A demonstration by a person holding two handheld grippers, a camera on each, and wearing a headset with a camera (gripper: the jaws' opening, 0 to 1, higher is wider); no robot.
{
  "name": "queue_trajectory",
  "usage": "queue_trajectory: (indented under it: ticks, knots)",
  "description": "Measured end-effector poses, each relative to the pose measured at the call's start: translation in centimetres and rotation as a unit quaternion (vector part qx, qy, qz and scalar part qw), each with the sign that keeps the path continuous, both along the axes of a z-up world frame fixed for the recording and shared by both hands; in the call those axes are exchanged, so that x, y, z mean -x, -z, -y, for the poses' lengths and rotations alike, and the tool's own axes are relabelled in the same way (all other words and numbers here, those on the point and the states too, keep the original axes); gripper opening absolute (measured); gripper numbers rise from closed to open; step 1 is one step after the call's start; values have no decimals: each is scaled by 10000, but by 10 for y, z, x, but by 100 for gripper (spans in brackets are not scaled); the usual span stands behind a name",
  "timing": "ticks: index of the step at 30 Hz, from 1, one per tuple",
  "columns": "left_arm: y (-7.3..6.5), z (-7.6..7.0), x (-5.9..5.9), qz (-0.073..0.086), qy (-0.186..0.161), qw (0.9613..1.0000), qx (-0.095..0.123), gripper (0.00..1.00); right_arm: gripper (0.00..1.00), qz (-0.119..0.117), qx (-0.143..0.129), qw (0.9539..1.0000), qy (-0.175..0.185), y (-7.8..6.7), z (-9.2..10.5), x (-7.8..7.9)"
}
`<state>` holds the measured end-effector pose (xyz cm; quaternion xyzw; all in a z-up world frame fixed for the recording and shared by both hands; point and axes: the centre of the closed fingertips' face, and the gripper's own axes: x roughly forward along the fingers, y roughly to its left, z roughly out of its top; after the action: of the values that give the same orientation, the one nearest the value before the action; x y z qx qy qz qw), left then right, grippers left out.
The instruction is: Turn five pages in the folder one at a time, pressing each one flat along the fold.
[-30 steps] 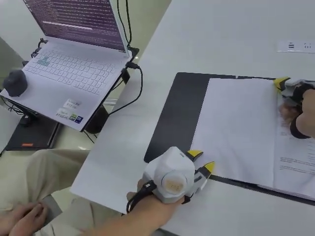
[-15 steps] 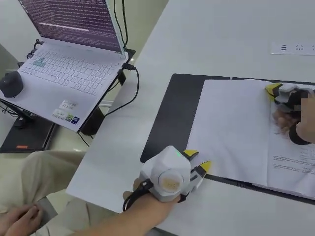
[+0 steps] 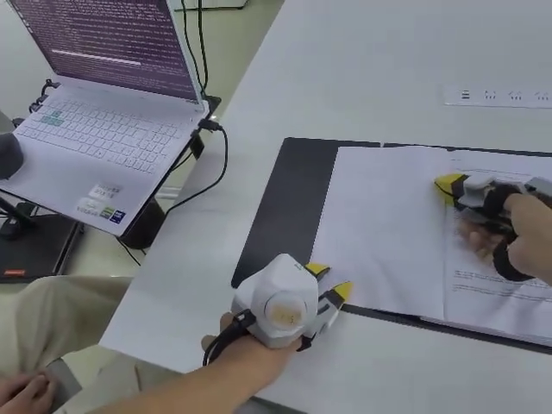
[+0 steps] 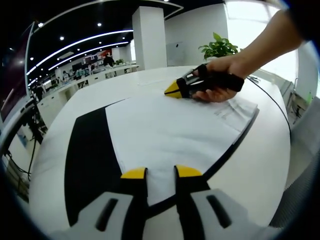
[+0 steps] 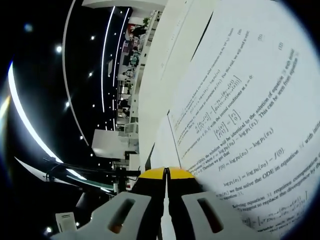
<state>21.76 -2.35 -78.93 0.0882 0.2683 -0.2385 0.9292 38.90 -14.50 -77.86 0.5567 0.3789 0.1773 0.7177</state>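
Observation:
A black folder (image 3: 285,207) lies open on the white table (image 3: 371,69), a blank white page (image 3: 379,224) on its left half and a printed page (image 3: 492,289) on its right. My right gripper (image 3: 448,185) is shut, its yellow tips down on the paper at the fold, near the far end. Its own view has the jaws (image 5: 166,173) closed together over printed text (image 5: 240,110). My left gripper (image 3: 329,281) rests at the folder's near edge, slightly open, tips (image 4: 161,172) on the blank page (image 4: 165,130). The right gripper (image 4: 172,89) also appears across that page.
An open laptop (image 3: 95,103) sits on a stand left of the table, its cable (image 3: 211,172) hanging by the table edge. A row of sockets (image 3: 500,95) is set into the table beyond the folder. The person's lap (image 3: 52,319) is at lower left.
The right gripper has slid from the page's far corner a little toward me along the fold. The left gripper has stayed at the folder's near edge. The head camera shifted.

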Motion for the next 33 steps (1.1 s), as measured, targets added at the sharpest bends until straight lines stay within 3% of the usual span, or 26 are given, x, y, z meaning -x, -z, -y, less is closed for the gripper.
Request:
queue_trajectory:
  ticks: [33]
  knots:
    - [1,-1,0,-38,-54,10000,58,19,0,-253,-187,9987,-398,1,-7,88]
